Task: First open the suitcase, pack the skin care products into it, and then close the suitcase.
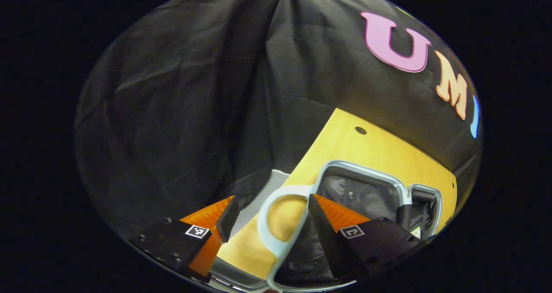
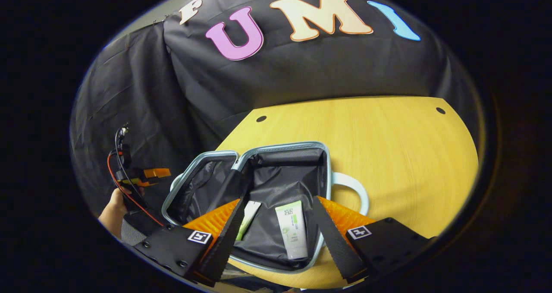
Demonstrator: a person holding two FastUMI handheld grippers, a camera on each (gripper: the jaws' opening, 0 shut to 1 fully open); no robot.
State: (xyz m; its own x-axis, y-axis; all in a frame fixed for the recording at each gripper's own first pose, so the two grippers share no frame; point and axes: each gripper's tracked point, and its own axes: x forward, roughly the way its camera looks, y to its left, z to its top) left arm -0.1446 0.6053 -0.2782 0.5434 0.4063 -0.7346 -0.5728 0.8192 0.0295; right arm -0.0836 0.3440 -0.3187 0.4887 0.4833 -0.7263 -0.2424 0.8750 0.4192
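Note:
The small suitcase [image 2: 284, 145] lies open on the wooden table, both black-lined halves facing up, with a pale rim and a pale handle [image 2: 358, 189] on its right side. A white and green skin care tube [image 2: 293, 228] lies in the right half. A second tube [image 2: 250, 213] beside it is partly hidden by a finger. My right gripper [image 2: 278, 202] hovers open above that half, holding nothing. In the left gripper view, my left gripper [image 1: 271, 217] is open over the suitcase [image 1: 366, 170], with the handle [image 1: 264, 228] between its fingers and not pressed.
The yellow wooden table [image 2: 388, 146] stretches bare to the right of and behind the case, with small dark holes near its back edge. At the left in the right gripper view, a hand [image 2: 113, 206] holds the other gripper [image 2: 146, 174] with its cables.

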